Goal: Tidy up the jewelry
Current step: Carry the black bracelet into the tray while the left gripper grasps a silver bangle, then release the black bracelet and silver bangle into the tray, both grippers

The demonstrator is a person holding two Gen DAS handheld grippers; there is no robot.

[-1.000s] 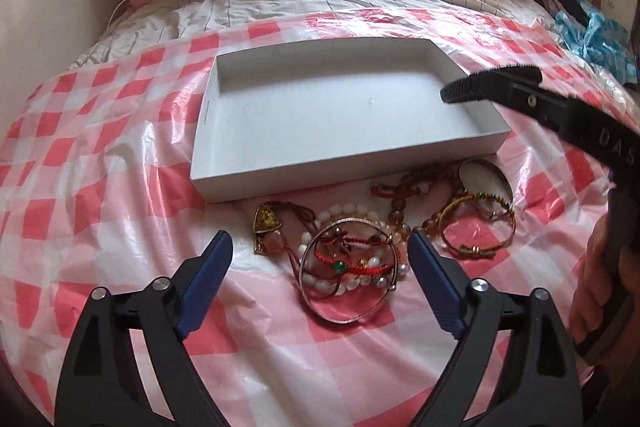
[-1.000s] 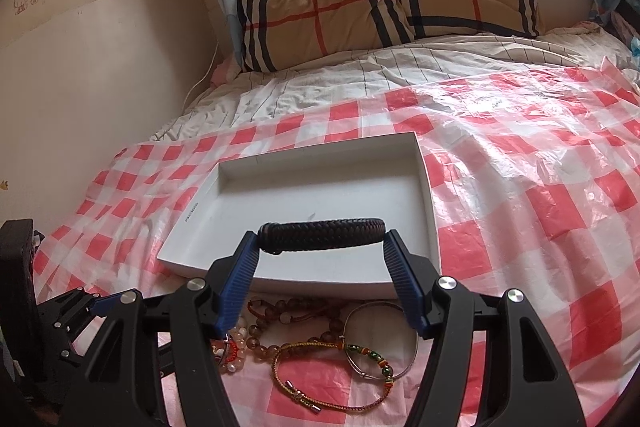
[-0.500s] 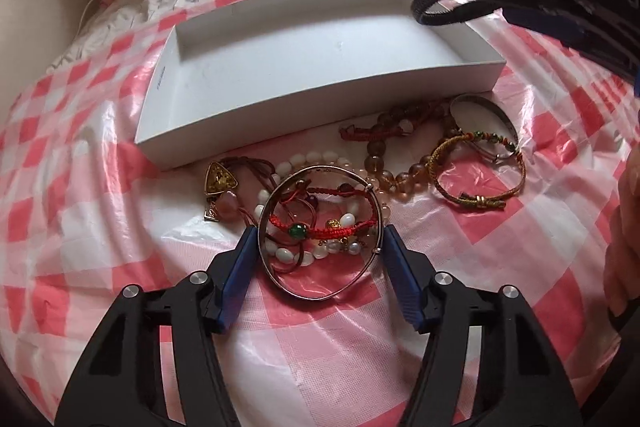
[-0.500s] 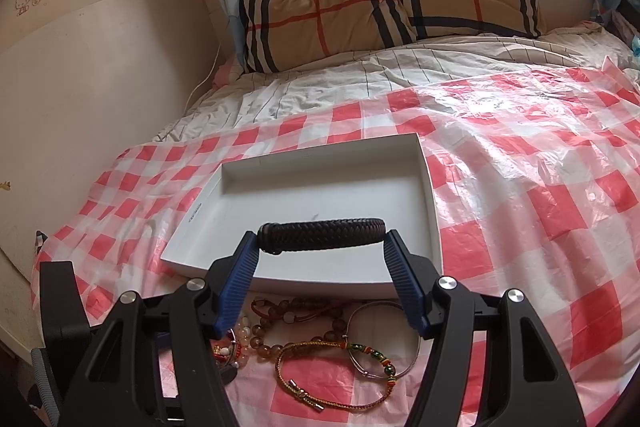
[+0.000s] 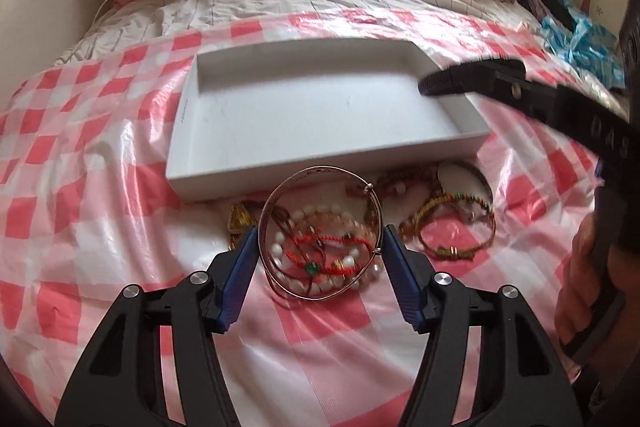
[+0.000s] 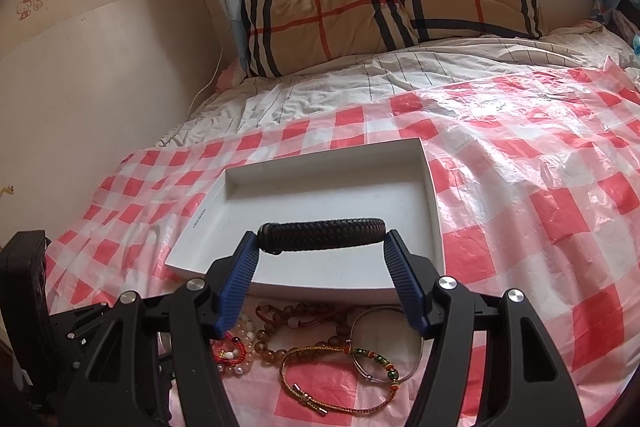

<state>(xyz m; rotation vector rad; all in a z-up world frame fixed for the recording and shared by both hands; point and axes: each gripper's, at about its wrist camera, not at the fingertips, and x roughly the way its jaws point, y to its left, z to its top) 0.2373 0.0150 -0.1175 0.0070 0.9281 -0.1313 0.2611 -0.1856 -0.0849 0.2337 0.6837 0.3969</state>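
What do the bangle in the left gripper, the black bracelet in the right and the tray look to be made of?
Bangle: thin metal wire, silvery, polished; it glints and keeps a round hoop.
Black bracelet: braided cord, likely leather or an imitation; woven texture, matte.
Tray: looks like white cardboard, matte, with thin folded walls.

One white tray (image 5: 280, 163) sits on the bed. One thin metal bangle (image 5: 320, 171) and one black braided bracelet (image 6: 320, 235) are held; several more bracelets (image 6: 340, 379) lie loose, count unclear. One plaid pillow (image 6: 360, 15).
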